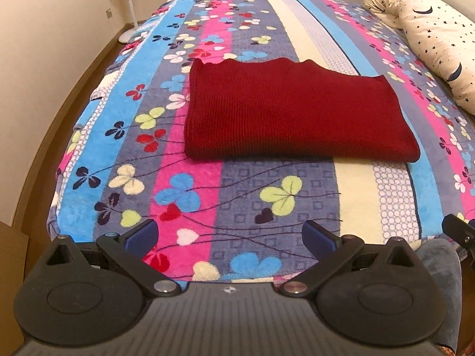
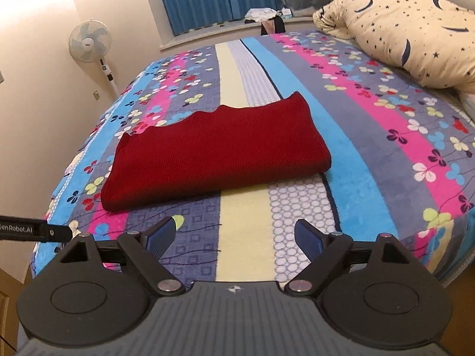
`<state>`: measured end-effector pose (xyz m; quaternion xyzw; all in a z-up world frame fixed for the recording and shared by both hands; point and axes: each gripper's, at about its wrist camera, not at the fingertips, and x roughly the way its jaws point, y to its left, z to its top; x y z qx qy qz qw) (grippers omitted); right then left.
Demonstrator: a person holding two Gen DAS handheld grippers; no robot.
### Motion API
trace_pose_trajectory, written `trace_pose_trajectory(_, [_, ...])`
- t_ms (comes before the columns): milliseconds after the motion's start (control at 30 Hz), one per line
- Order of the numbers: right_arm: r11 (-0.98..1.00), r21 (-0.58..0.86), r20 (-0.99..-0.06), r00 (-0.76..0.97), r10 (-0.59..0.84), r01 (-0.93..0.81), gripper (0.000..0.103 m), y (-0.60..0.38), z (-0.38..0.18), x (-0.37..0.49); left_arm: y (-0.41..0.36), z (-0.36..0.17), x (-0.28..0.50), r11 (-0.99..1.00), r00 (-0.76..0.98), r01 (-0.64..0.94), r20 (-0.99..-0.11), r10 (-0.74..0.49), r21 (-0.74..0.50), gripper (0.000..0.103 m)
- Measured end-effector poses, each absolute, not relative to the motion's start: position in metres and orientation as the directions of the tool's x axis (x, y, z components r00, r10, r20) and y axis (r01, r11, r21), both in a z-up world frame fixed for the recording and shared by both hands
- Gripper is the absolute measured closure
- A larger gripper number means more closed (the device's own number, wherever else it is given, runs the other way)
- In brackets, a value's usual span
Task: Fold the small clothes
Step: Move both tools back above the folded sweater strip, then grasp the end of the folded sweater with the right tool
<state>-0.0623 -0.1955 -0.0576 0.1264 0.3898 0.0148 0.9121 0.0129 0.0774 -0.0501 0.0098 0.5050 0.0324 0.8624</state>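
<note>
The sweater (image 1: pixel 297 112) lies folded into a rectangle on the blanket (image 1: pixel 267 201), ahead of both claws and touched by neither. Both claws are released: the left claw (image 1: pixel 230 234) and the right claw (image 2: pixel 234 234) each have their jaws spread wide with nothing between them, only blanket showing in the gap.

From the left claw, the sweater sits forward and a little to the right, its near folded edge running roughly crosswise to the claw's line of sight. From the right claw, it sits forward and to the left, with its near edge slanting so that the right end is farther off than the left. The long axis of the bundle therefore runs side to side across both views, not away from them.

The wavy, open edge lies on the far side from both claws; the rounded fold faces them. Neither claw is clearly nearer; both are well apart from the fabric, with a band of bare blanket between.

Judging by the neat shape, the fold looks largely done. If another fold is wanted, it would probably bring one short end over the other, each claw reaching forward to its own end.
</note>
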Motion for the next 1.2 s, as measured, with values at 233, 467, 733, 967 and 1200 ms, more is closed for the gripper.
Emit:
trace_pose_trajectory(233, [0.962,0.252,-0.722,0.682,0.116,0.103,0.015,-0.201,-0.065,-0.049,0.076,-0.06,0.025,0.998,0.466,-0.047,-0.882,0.065,0.049,0.0])
trace_pose_trajectory(467, [0.941,0.301,-0.742,0.659,0.127,0.158,0.015,-0.213,-0.08,-0.026,0.075,-0.072,0.041,0.997,0.434,-0.047,-0.898,0.072,0.057,0.0])
trace_pose_trajectory(733, [0.837,0.458,-0.763,0.615,0.198,0.299,0.015,-0.241,-0.113,0.013,0.075,-0.082,0.067,0.997,0.417,-0.046,-0.905,0.082,0.069,0.0])
trace_pose_trajectory(967, [0.564,0.671,-0.705,0.651,0.283,0.481,0.015,-0.289,-0.167,0.058,0.098,-0.095,0.106,0.989,0.404,-0.119,-0.905,0.131,0.09,0.0])
trace_pose_trajectory(1200, [0.428,0.702,-0.698,0.669,0.255,0.569,0.015,-0.317,-0.221,0.118,0.135,-0.11,0.153,0.967,0.377,-0.228,-0.905,0.198,0.117,0.0])
